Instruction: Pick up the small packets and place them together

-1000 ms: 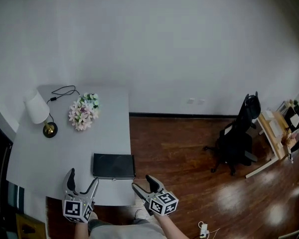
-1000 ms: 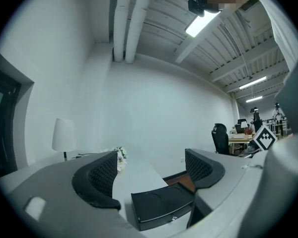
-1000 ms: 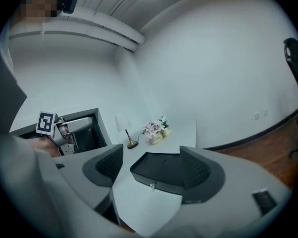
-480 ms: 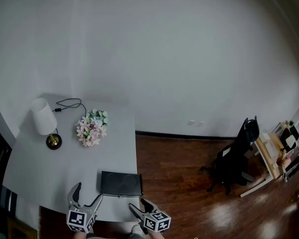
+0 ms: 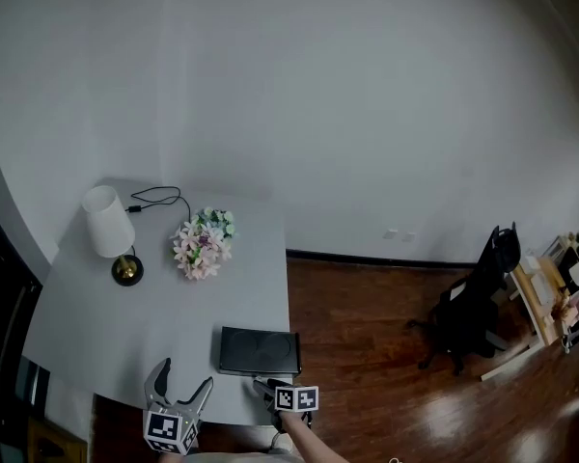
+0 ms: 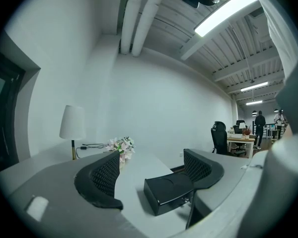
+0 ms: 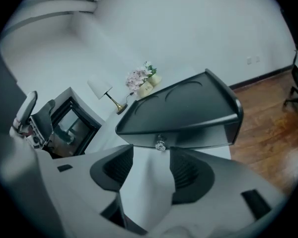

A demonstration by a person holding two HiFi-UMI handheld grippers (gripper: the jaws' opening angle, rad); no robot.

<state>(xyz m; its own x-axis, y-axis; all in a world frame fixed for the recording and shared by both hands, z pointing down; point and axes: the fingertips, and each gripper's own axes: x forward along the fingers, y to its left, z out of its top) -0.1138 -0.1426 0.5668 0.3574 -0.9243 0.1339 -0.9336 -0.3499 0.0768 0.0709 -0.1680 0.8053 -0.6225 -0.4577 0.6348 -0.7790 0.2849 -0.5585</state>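
The right gripper (image 7: 151,165) stands at the near edge of the flat grey table (image 5: 125,326), tilted downward. Its jaws have just been closing and now stand half apart, with only bare tabletop between the pads. Just ahead of its tips is the small silvery knob (image 7: 160,145) on the front of a low, glossy black rectangular box (image 5: 260,351). The knob is in line with the gap and not gripped. Whether the small packets lie in that box cannot be told.

To its left the left gripper (image 5: 186,374) hangs near the same table edge, jaws spread wide and holding nothing. The black box lies ahead of it and to its right.

Further ahead of both grippers a bunch of pink and white flowers (image 5: 204,243) lies on the table. Left of the flowers is a lamp with a white shade and brass base (image 5: 110,237), and a thin black cable (image 5: 159,197) is looped behind it. Well off to the right of the right gripper a black office chair (image 5: 473,302) stands on the dark wooden floor (image 5: 367,355).
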